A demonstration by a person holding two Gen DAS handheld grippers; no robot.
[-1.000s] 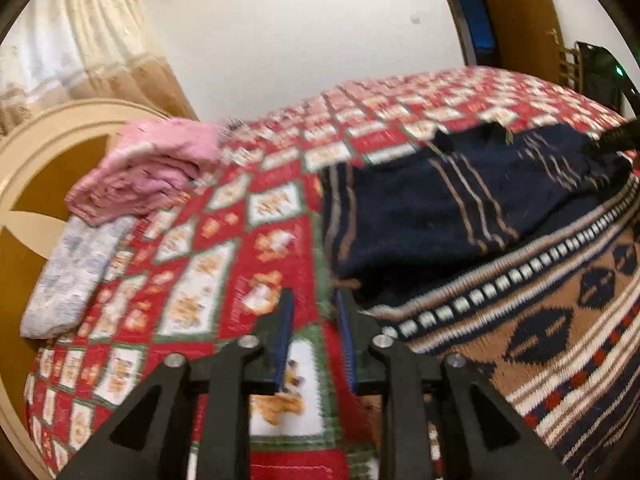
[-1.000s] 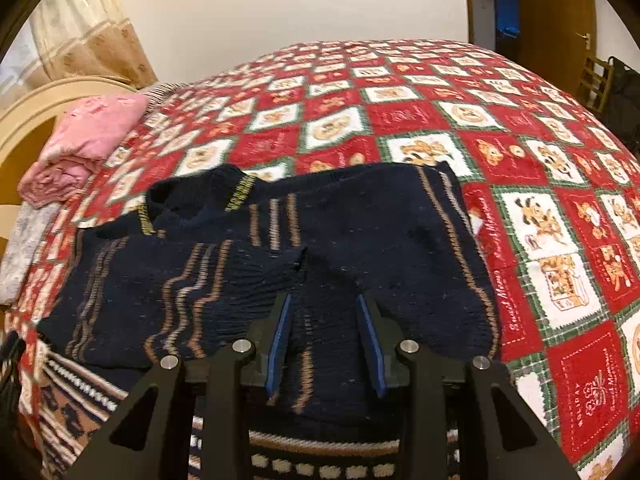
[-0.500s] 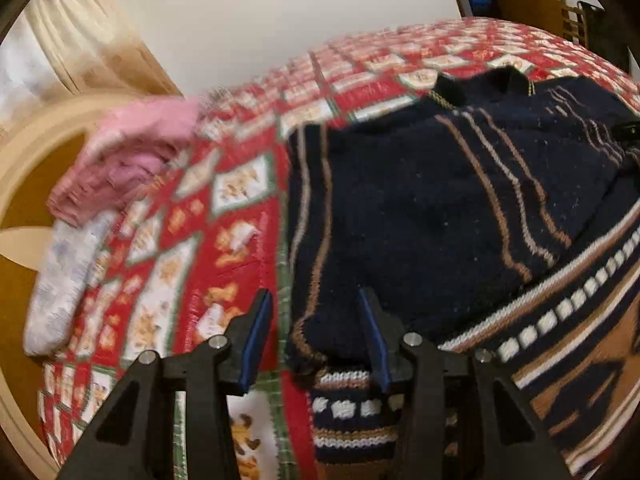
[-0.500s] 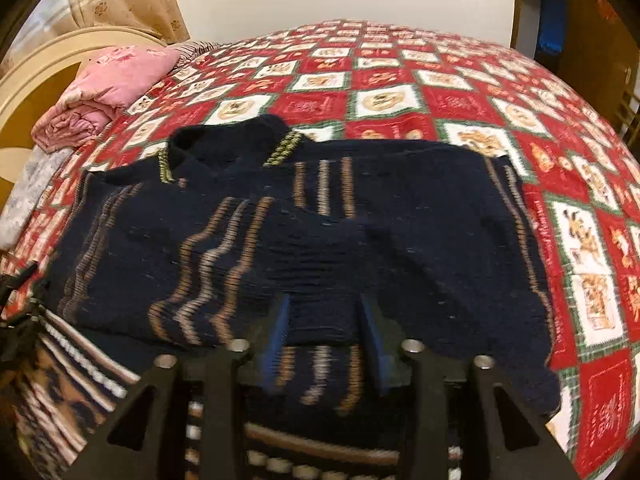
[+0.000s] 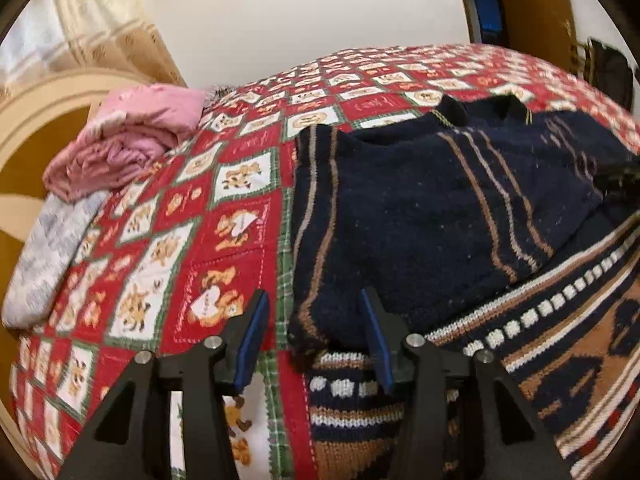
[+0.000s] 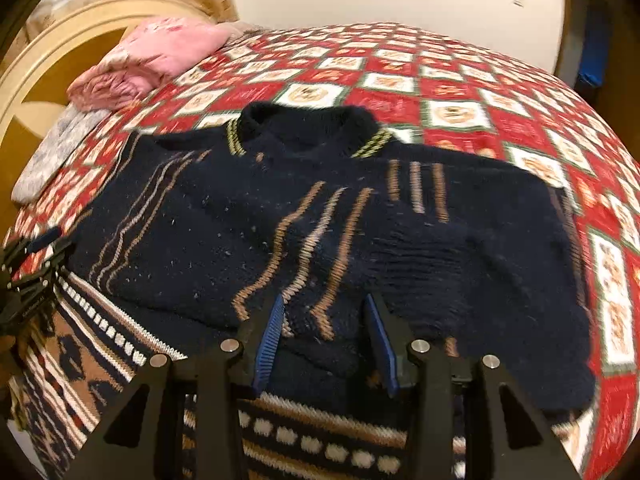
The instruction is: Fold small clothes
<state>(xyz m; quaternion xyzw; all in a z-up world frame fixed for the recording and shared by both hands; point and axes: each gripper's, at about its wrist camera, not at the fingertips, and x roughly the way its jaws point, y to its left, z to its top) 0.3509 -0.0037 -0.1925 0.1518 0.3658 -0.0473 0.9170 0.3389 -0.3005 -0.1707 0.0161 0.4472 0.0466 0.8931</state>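
Navy sweater w/ tan and cream stripes, brown-white patterned hem. Bed cover is red, white squares w/ bears. Pink folded cloth, grey-white pillow.

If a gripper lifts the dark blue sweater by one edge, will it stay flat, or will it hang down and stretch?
The sweater would probably droop: its folded-in sleeves already lie soft and creased. The thick knit looks fairly heavy, so it may sag and stretch from one pinch. It should hardly slip from the ribbed blue pads. The left gripper, jaws opening, has its folded corner between them.
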